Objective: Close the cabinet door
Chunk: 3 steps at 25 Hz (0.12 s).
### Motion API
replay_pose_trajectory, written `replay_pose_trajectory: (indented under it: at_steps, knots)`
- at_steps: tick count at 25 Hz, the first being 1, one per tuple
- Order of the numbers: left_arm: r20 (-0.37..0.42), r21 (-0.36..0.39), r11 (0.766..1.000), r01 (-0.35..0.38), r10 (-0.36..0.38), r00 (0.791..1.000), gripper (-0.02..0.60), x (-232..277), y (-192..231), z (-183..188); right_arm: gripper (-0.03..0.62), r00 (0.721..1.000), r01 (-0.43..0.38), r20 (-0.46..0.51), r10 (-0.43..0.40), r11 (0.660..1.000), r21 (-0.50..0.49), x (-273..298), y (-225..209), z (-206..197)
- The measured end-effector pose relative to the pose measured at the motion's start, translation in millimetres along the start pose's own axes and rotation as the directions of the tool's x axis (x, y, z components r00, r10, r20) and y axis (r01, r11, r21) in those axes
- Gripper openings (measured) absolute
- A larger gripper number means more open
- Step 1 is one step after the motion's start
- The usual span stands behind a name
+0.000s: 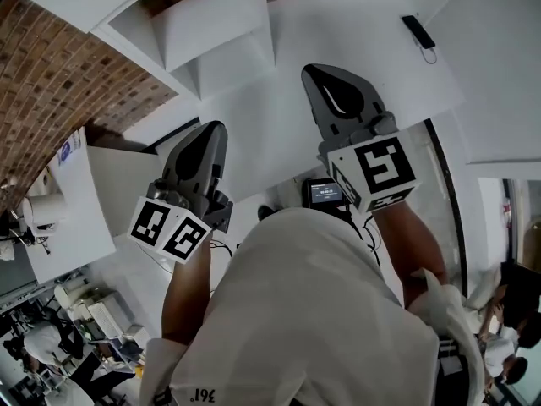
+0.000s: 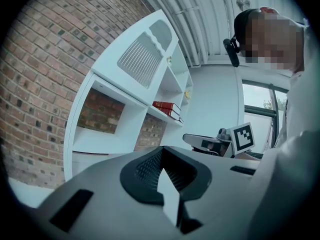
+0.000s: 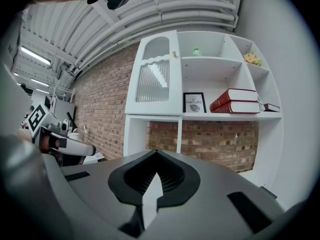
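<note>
A white shelf unit point(image 3: 200, 119) stands against a brick wall point(image 3: 105, 99). Its cabinet door point(image 3: 152, 71), with a ribbed pane and a small knob point(image 3: 175, 54), covers the upper left compartment and lies flush with the frame; the left gripper view shows the door point(image 2: 145, 54) the same way. Both grippers are held level in front of the unit, some way off it. My left gripper point(image 2: 162, 171) is shut with nothing in it, at the left of the head view point(image 1: 213, 132). My right gripper point(image 3: 156, 176) is shut and empty too, higher in the head view point(image 1: 317, 73).
The open shelves hold red books point(image 3: 240, 101), a framed picture point(image 3: 194, 103), a small green thing point(image 3: 196, 51) and a yellowish thing point(image 3: 252, 59). A white table point(image 1: 76, 201) stands at my left. A phone point(image 1: 418, 32) shows against the white surface at upper right.
</note>
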<state>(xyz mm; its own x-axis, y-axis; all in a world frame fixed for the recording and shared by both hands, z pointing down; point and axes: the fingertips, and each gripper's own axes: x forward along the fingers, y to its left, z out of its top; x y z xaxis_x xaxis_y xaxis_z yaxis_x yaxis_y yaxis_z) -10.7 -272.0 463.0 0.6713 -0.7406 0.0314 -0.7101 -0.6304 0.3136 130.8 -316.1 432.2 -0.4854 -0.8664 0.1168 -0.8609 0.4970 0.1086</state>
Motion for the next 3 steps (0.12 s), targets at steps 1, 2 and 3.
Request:
replay_pose_trajectory:
  at_steps: [1,2,3]
  knots:
    - [-0.002,0.000,1.000,0.001,-0.001,1.000,0.008,0.6,0.0,-2.1,0.026,1.000,0.000,0.001,0.000,1.000,-0.002,0.1,0.4,-1.2]
    - [-0.006,-0.001,1.000,0.003,-0.003,1.000,0.008,1.2,-0.2,-4.8,0.026,1.000,-0.001,0.002,0.001,1.000,-0.004,0.0,1.0,-2.9]
    - [-0.009,-0.003,1.000,0.005,-0.005,1.000,0.008,1.8,-0.5,-7.7,0.026,1.000,-0.002,0.002,0.002,1.000,-0.005,-0.3,1.5,-4.8]
